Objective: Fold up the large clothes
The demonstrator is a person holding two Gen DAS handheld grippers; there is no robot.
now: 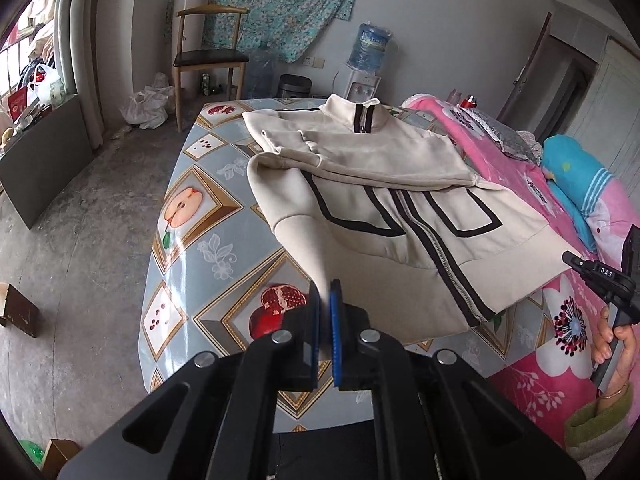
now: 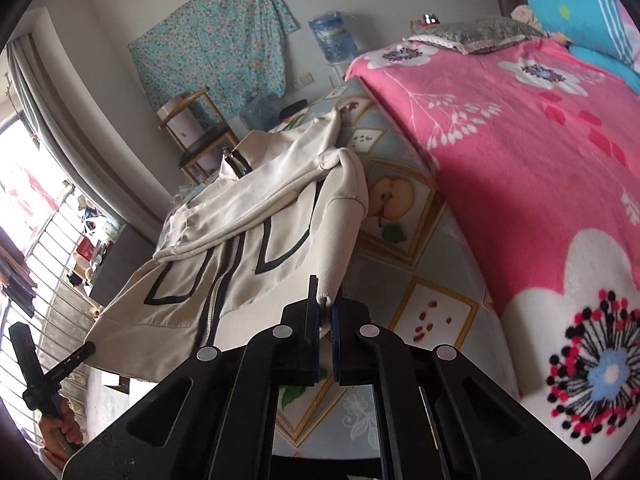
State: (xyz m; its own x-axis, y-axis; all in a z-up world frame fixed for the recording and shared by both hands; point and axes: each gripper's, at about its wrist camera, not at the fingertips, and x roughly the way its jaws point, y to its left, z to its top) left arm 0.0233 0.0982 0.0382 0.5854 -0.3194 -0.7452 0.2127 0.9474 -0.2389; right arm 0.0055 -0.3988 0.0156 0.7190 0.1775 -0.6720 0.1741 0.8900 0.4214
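A cream zip jacket (image 1: 380, 184) with black stripes lies face up on a table with a fruit-pattern cloth (image 1: 192, 208); its collar is at the far end and one sleeve is folded across the chest. My left gripper (image 1: 325, 292) is shut on the jacket's near left sleeve end, which stretches up toward the shoulder. In the right wrist view the jacket (image 2: 248, 216) hangs partly over the table edge. My right gripper (image 2: 325, 308) is shut on a cream sleeve cuff (image 2: 332, 280) and lifts it off the cloth.
A bed with a pink flowered blanket (image 2: 520, 152) and a blue pillow (image 1: 576, 184) adjoins the table. A wooden chair (image 1: 208, 60), water dispenser (image 1: 366, 64) and plastic bags (image 1: 148, 108) stand on the concrete floor beyond. A barred window (image 2: 48, 240) is at left.
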